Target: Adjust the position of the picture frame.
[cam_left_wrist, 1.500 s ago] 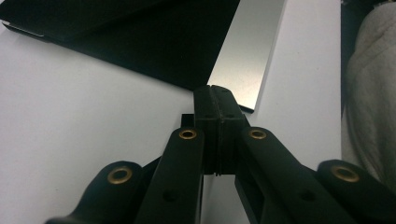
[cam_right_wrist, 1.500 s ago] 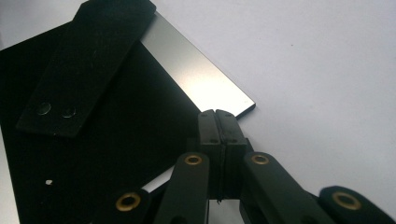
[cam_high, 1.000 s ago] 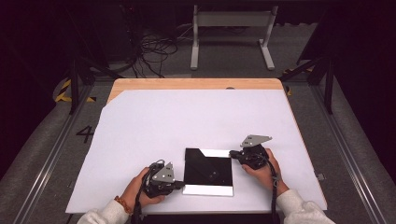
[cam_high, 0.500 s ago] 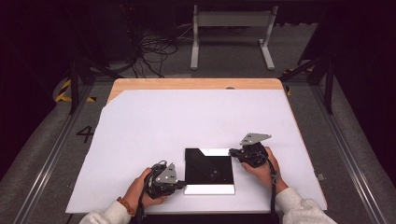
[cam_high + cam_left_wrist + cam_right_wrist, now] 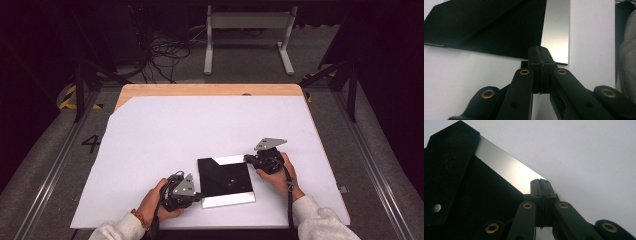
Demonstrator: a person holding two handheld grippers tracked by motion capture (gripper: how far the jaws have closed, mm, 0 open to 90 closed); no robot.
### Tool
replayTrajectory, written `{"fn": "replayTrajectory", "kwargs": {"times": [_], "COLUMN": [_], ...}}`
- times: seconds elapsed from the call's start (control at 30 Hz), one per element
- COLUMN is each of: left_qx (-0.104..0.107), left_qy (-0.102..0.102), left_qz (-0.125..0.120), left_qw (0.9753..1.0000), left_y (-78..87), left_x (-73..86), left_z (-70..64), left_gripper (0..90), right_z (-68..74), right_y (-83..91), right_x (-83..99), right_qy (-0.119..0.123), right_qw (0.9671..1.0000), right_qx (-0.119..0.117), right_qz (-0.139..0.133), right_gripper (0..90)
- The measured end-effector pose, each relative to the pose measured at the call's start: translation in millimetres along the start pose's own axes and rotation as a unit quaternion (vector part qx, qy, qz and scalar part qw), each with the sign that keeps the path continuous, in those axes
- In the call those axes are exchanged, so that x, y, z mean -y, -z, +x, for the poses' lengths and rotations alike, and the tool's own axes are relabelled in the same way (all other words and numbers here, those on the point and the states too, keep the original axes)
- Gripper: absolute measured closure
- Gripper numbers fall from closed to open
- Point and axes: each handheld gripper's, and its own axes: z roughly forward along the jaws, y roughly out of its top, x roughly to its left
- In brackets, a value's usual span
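From the high view, a black folder (image 5: 224, 178) lies near the table's (image 5: 150, 145) front edge between the left gripper (image 5: 199, 195) and right gripper (image 5: 247, 159), whose jaw tips are too small to judge. The left gripper view shows pressed-together jaws at its silver corner, the grip itself hidden. The right gripper view shows the same on another silver corner

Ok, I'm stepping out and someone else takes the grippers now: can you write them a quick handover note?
Left gripper: jaws shut at the near left corner of the black sheet, on its silver strip.
Right gripper: jaws shut at the far right corner.
The sheet lies flat on the white table cover, near the person's edge, with silver bands showing along its near and far edges.
Done: both corners reached.
Left: whether either corner is truly pinched cannot be told; check before lifting or folding.
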Motion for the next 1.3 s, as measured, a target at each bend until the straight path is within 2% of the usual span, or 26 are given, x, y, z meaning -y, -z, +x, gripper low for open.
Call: {"fn": "replayTrajectory", "kwargs": {"times": [0.1,0.17,0.23,0.33,0.43,0.47,0.53,0.63,0.77,0.83,0.9,0.93,0.97,1.0,1.07,1.13,1.3], "left_qx": [0.004,0.005,0.001,0.001,0.006,0.007,-0.001,-0.013,-0.037,-0.057,-0.064,-0.064,-0.068,-0.063,-0.077,-0.074,-0.087], "left_qy": [-0.001,0.003,-0.005,-0.001,-0.002,0.0,-0.006,0.008,0.022,0.025,0.035,0.035,0.041,0.048,0.043,0.05,0.064], "left_qz": [0.0,0.0,0.004,0.001,-0.001,-0.002,0.001,-0.011,-0.02,-0.022,-0.031,-0.031,-0.033,-0.037,-0.031,-0.036,-0.038], "left_qw": [1.0,1.0,1.0,1.0,1.0,1.0,1.0,0.9998,0.9989,0.9978,0.9969,0.9969,0.9963,0.9962,0.9956,0.9954,0.9935], "left_y": [-2.5,-4.0,-4.9,-5.2,-4.7,-4.6,-1.9,5.8,12.9,16.0,17.1,17.1,16.4,15.4,12.3,10.0,5.3], "left_x": [-3.3,-5.0,-7.4,-6.5,-6.0,-5.8,-5.8,-4.0,-3.9,-5.1,-6.8,-6.8,-8.2,-9.2,-12.2,-14.6,-17.2], "left_z": [0.7,0.5,-0.2,-1.1,0.7,1.1,3.4,12.0,28.3,38.6,49.0,49.0,55.3,60.2,66.4,72.6,89.6], "left_gripper": [89.9,89.9,89.9,89.8,89.8,89.8,89.7,89.8,89.8,89.7,89.7,89.8,89.8,89.9,89.9,89.9,90.0], "right_z": [-1.5,-2.6,-4.2,-4.1,-2.0,-0.3,5.4,18.1,28.3,35.7,45.2,45.2,48.9,52.1,55.8,58.8,67.1], "right_y": [-3.5,-5.0,-6.9,-6.3,1.3,6.4,16.0,37.1,60.5,70.5,77.9,77.9,81.0,83.8,85.1,83.9,77.6], "right_x": [-3.7,-5.3,-6.2,-5.7,-4.8,-4.7,-2.7,7.9,26.3,37.8,48.0,48.0,51.2,53.9,56.0,56.6,60.1], "right_qy": [0.011,0.009,0.012,0.017,0.014,0.014,0.022,0.046,0.038,0.033,0.043,0.043,0.047,0.045,0.046,0.047,0.061], "right_qw": [0.9999,0.9999,0.9998,0.9997,0.9996,0.9996,0.9995,0.9988,0.9988,0.9987,0.9981,0.9981,0.9977,0.9977,0.9974,0.997,0.9963], "right_qx": [0.008,0.009,0.012,0.016,0.022,0.017,0.013,0.0,-0.017,-0.029,-0.036,-0.036,-0.038,-0.036,-0.038,-0.05,-0.055], "right_qz": [0.001,0.001,-0.002,-0.001,-0.011,-0.017,-0.017,-0.016,-0.025,-0.026,-0.026,-0.026,-0.03,-0.036,-0.04,-0.038,-0.026], "right_gripper": [90.0,90.0,90.0,90.0,90.0,90.0,90.0,90.0,90.0,90.0,90.0,90.0,90.0,90.0,90.0,90.0,90.0]}}
